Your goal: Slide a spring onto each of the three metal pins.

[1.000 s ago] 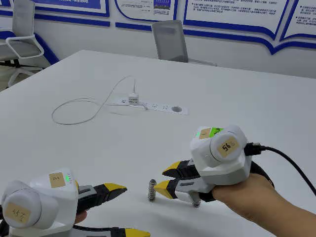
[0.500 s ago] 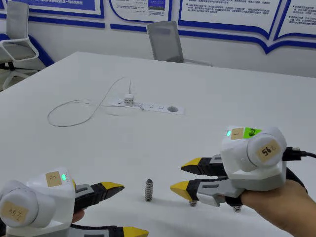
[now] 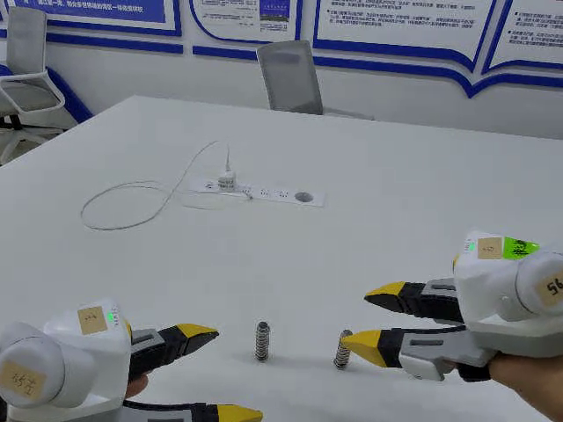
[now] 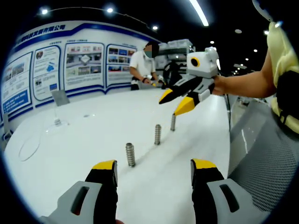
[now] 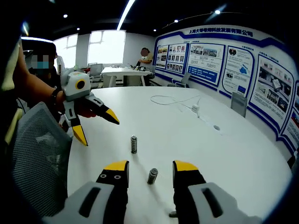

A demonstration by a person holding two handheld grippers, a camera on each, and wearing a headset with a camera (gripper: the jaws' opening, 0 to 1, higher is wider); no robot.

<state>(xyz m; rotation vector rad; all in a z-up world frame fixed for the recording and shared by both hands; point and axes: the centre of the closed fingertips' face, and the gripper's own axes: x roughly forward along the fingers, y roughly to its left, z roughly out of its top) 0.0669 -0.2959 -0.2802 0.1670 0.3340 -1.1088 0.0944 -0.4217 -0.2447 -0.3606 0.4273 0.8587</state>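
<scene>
On the white table two grey springs stand upright on pins: one in the middle and one just right of it. The left gripper view shows three springs in a row. My right gripper is open, its lower yellow tip close beside the right-hand spring, holding nothing. In its own view that gripper has a spring just ahead of its jaws. My left gripper rests open at the lower left, short of the springs.
A white power strip with a looping cable lies mid-table. Grey office chairs stand at the far edge and at the far left. A mesh chair back is close to me. A person stands in the background.
My right gripper has drawn back to the right, away from the springs, and a second spring now shows in front of its lower jaw. The left gripper has stayed put.
</scene>
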